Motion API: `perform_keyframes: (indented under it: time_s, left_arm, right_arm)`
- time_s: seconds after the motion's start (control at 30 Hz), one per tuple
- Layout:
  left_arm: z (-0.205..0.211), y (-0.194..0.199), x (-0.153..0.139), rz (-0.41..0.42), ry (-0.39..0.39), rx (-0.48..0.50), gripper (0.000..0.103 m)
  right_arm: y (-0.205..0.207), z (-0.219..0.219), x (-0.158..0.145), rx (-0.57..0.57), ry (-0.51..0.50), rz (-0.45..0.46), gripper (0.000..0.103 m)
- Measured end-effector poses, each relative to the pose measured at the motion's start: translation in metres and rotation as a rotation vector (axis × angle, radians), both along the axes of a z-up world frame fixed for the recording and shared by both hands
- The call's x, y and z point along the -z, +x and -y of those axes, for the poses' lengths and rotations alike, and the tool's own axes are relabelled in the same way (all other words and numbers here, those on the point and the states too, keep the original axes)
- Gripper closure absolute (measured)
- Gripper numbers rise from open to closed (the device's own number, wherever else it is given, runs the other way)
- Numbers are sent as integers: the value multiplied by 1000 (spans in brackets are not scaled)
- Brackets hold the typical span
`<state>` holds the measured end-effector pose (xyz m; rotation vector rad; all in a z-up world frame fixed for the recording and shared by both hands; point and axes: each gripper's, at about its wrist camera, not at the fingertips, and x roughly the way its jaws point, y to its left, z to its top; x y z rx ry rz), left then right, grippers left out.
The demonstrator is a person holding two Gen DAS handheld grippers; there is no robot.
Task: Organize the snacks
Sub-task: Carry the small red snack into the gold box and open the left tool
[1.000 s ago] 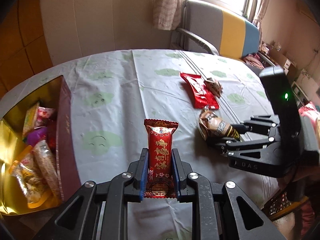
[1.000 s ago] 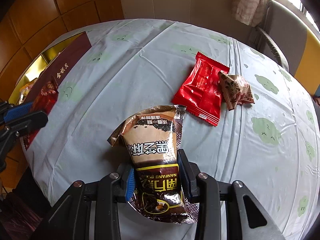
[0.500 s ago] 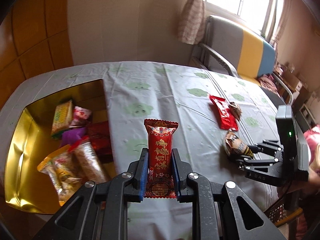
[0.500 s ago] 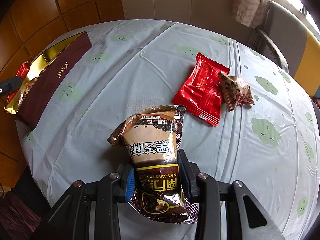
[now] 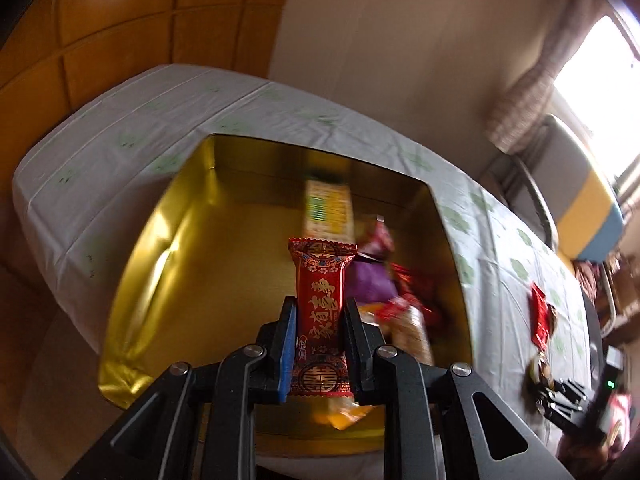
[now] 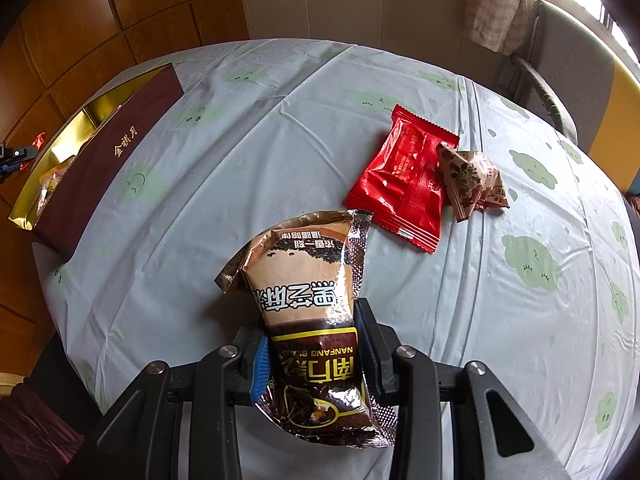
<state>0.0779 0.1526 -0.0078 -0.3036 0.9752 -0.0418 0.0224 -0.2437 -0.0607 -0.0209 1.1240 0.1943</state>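
The left tongs (image 5: 318, 320) pinched a red candy packet (image 5: 320, 312) above the gold box (image 5: 168, 264) for dropping in; the right tongs (image 6: 316, 340) clamped a brown sachet (image 6: 312, 312), awaiting its turn.

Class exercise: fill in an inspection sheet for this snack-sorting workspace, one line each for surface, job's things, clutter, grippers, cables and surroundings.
Surface: table under a pale cloth printed with green clouds.
Job's things: gold-lined box holding several snacks; red packet and small brown packet lying touching on the cloth.
Clutter: nothing seen.
Grippers: left gripper shut on a red snack bar above the box; right gripper shut on a brown sachet.
Cables: nothing seen.
Surroundings: wooden wall panels, chair, curtain by a window.
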Motion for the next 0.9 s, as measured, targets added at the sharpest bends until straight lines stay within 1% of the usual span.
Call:
perform_keyframes:
  time_s: [0.17,0.3,0.47,0.57,0.67,0.83,0.9]
  left_arm:
    - [-17,27,12,-52,-2,-36,81]
    - [-17,51,27,-113,-35,-33,81]
    - [-16,70,46,-167,-33,-51,81]
    - [-11,75,52,-184,-25,-29,80]
    - [-10,72,52,-173,-24,-27,76]
    - [-11,56,41,-119,57,-55,76]
    - [-8,45,34,-84,112,-64,76]
  right_arm:
    - [0,0,0,4,4,-1,64]
    - [1,2,0,4,8,-1,64]
    - [1,2,0,5,10,0,64]
    - [0,2,0,4,7,1,64]
    - [0,1,0,3,5,2,64]
    - [0,0,0,2,-1,4,64]
    - [0,0,0,0,-3,5,64]
